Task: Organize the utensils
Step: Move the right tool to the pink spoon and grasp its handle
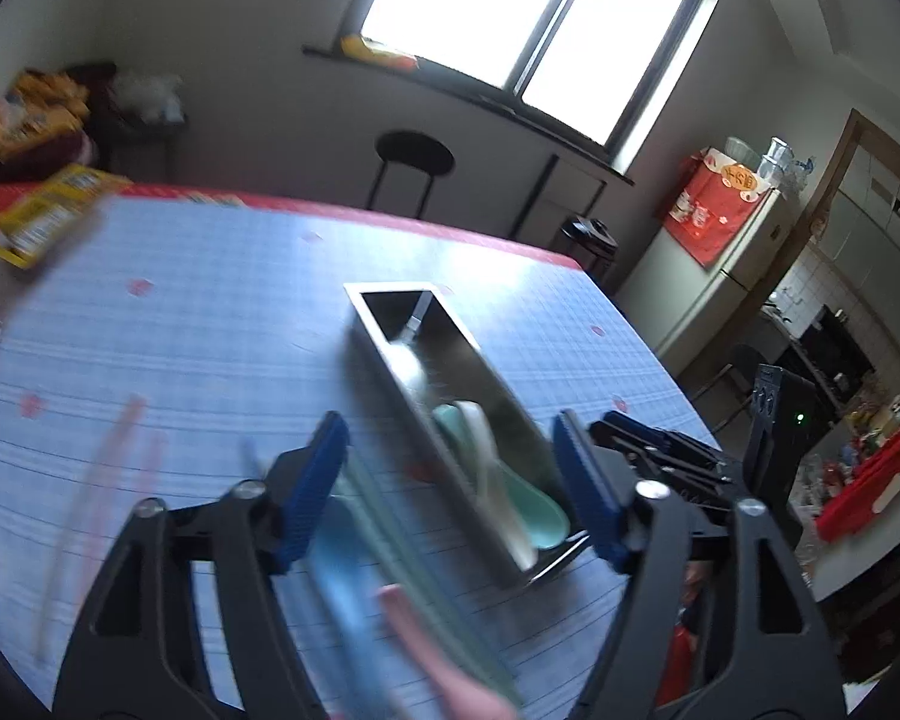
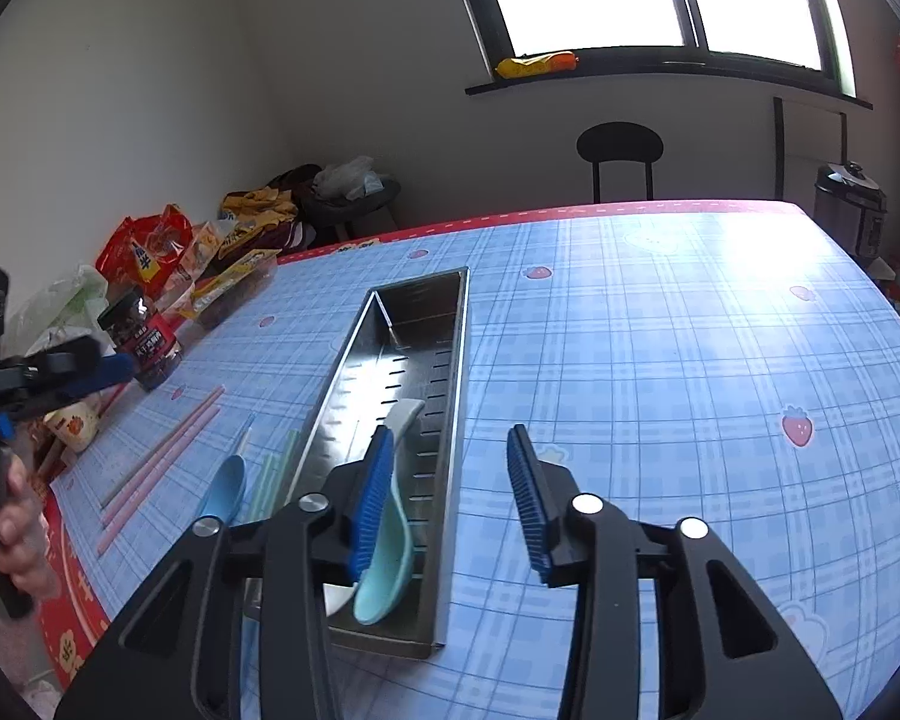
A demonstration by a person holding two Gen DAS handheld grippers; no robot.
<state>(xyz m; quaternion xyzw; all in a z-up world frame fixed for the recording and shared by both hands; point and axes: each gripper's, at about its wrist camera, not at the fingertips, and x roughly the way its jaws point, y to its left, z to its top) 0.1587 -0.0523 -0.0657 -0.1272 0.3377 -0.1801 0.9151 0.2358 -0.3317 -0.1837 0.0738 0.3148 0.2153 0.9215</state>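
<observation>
Steel utensil tray [image 2: 450, 324], long and narrow, lies on the blue plaid tablecloth [image 2: 660, 360]. Inside at its near end: mint spoon [image 2: 390, 564] with a white spoon [image 2: 407, 414] beside it, touching.

Left of the tray on the cloth: green chopsticks [image 2: 279, 468] just beside the wall, then blue spoon [image 2: 225, 489], then pink chopsticks [image 2: 162, 462] farther out.

Right gripper [image 2: 447, 504]: jaws partly spread, nothing pinched; left finger hangs over the tray's near end above the spoons, right finger over bare cloth just right of the tray.

Left gripper [image 1: 453, 492]: jaws wide apart, holding nothing; the tray's near end sits between the fingers in its blurred view. A blurred pink piece at the bottom edge is possibly another spoon.

A hand [image 2: 21, 534] grips the left gripper's handle. Dark jar [image 2: 141, 339] and snack bags [image 2: 150, 252] sit at the table's left end.
</observation>
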